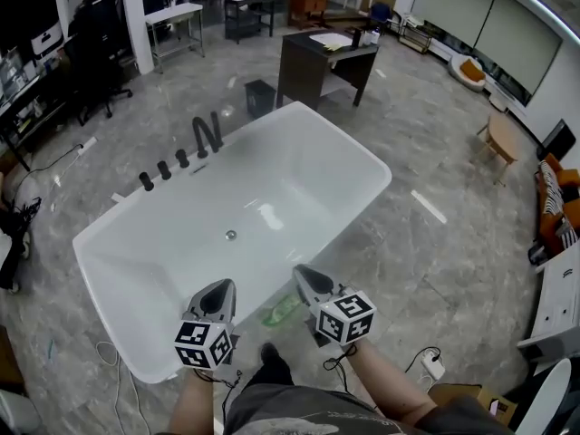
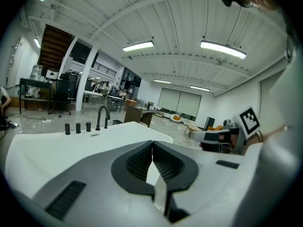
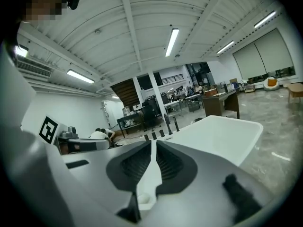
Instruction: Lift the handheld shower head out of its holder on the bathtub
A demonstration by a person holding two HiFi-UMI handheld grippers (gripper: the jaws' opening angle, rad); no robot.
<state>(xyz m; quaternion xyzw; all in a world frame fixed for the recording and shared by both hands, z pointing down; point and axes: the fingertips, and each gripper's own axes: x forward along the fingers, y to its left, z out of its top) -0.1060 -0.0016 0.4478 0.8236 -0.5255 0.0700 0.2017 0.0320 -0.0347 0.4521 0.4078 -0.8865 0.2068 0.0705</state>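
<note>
Status: task not begun. The left gripper [image 1: 220, 288] and right gripper [image 1: 304, 275] hover by the near rim of the bathtub [image 1: 367, 157]. Each has its claw pressed together, pinching nothing. The shower head [image 1: 146, 181] is, by my reading, the end one of three short black posts [image 1: 164, 169] beside the faucet [image 1: 207, 135] on the far rim, though I cannot be sure which. All three stand upright and seated, well apart from both grippers. Left to do: reach across, spread one claw, grip, lift out.
</note>
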